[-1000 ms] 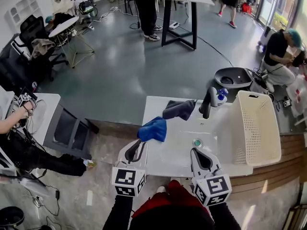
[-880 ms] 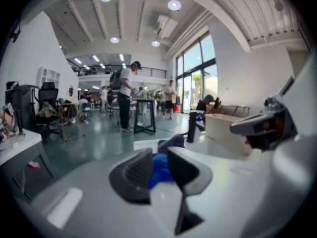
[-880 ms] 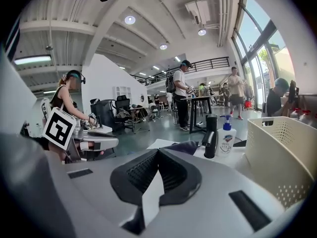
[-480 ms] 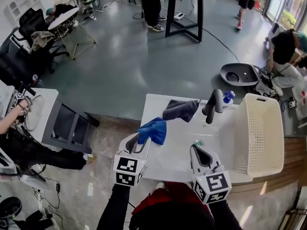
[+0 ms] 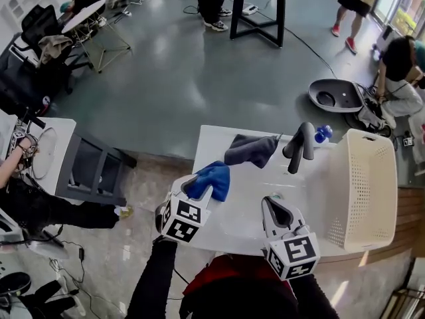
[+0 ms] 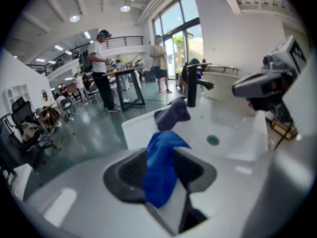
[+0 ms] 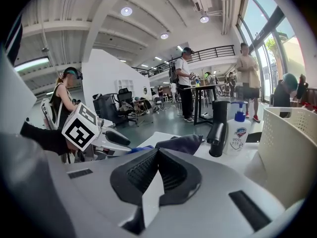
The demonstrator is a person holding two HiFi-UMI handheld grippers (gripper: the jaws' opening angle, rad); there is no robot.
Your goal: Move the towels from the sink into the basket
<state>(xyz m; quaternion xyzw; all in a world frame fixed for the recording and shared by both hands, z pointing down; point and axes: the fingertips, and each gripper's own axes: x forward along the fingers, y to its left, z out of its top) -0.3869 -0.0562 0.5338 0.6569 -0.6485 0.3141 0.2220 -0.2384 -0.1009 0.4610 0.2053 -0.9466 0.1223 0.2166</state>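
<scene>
Head view: the blue towel (image 5: 212, 178) lies bunched on the near-left rim of the sink (image 5: 249, 190), with the left gripper (image 5: 198, 191) right at it. The grey towel (image 5: 249, 150) drapes over the far rim, just left of the faucet (image 5: 300, 145). The basket (image 5: 364, 178) stands on the worktop (image 5: 229, 234) to the right of the sink and looks empty. The right gripper (image 5: 273, 205) hovers over the sink's near edge.

Left gripper view: the jaws have just been opening and stand wide apart. The blue towel (image 6: 161, 167) hangs loosely between them, not squeezed.

Right gripper view: the jaws are closed together on nothing, with the grey towel (image 7: 181, 144) beyond them.

Both towels look light, soft and limp, so they should sag from any hold. A pinch on a thick bunched fold near the top is likely to lift the whole cloth clear of the rim.
</scene>
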